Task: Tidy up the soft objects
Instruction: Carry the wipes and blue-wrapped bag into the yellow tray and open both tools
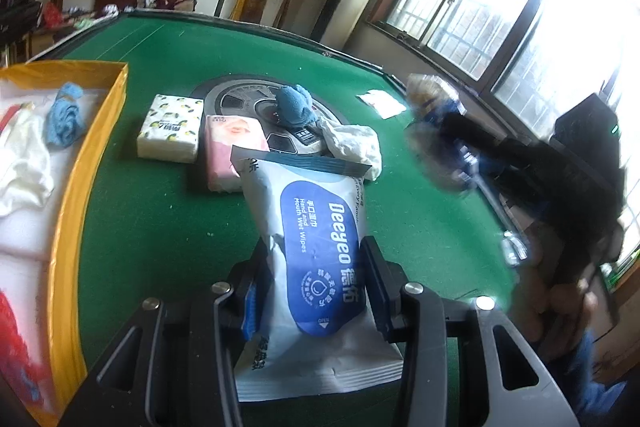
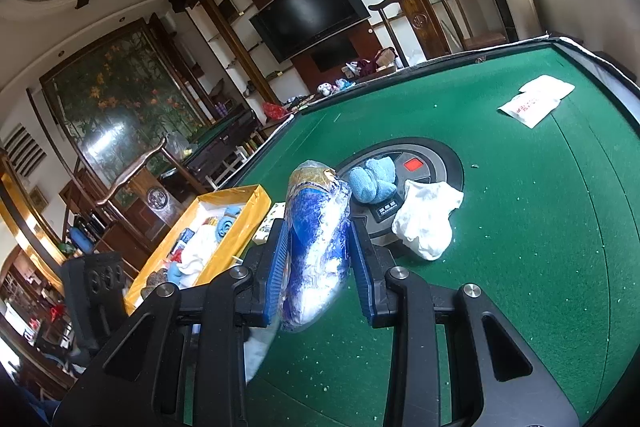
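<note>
My left gripper (image 1: 316, 275) is shut on a white and blue pack of wet wipes (image 1: 316, 239), held up above the green table (image 1: 160, 211). My right gripper (image 2: 320, 251) is shut on a blue and gold plastic-wrapped pack (image 2: 316, 247), also lifted off the felt; that pack shows blurred at the right of the left wrist view (image 1: 436, 131). On the table lie a lemon-print tissue pack (image 1: 170, 128), a pink tissue pack (image 1: 232, 151), a blue cloth (image 1: 294, 105) and a crumpled white cloth (image 1: 354, 145).
A yellow-rimmed box (image 1: 86, 163) at the left edge holds a blue cloth (image 1: 64, 115), white fabric and a red item. A round control panel (image 2: 436, 163) sits in the table's middle. A white paper packet (image 2: 534, 101) lies near the far right corner. Chairs stand beyond the table.
</note>
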Motion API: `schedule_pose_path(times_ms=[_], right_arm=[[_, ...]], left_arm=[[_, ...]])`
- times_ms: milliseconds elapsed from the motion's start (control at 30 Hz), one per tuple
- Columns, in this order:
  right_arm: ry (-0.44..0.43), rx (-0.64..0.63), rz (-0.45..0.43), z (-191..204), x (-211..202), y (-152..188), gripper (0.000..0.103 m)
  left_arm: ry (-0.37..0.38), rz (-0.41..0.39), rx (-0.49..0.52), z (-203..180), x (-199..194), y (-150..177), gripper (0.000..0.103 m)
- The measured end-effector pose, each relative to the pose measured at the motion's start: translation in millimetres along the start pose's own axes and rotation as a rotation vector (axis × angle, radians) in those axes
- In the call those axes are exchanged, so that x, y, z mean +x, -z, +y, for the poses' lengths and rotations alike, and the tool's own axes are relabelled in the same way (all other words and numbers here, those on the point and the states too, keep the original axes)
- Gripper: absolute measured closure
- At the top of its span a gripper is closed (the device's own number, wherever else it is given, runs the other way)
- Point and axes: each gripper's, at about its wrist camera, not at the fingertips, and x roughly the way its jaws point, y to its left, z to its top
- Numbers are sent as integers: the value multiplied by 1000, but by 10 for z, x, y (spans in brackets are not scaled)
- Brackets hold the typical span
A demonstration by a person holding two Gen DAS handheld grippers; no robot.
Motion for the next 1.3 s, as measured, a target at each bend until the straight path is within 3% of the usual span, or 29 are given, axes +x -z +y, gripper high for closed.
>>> schedule_pose_path(times_ms=[200, 433, 833, 1067, 1300], right_arm=[[-13, -10, 53, 33, 136, 56, 72], [-143, 57, 115, 164, 290, 145, 72], [-302, -69, 232, 1309, 865, 358, 72], [-288, -139, 328, 1870, 1471, 541, 72], [-238, -144, 386, 2052, 1907, 691, 72]], left_arm=[[-52, -90, 10, 23, -411, -94, 59], [-108, -169, -59, 353, -868, -154, 59], [-267, -285, -157, 1041, -1464, -107, 59], [-318, -294, -206, 1434, -1544, -111, 59], [-325, -261, -227, 1644, -1518, -68, 59]])
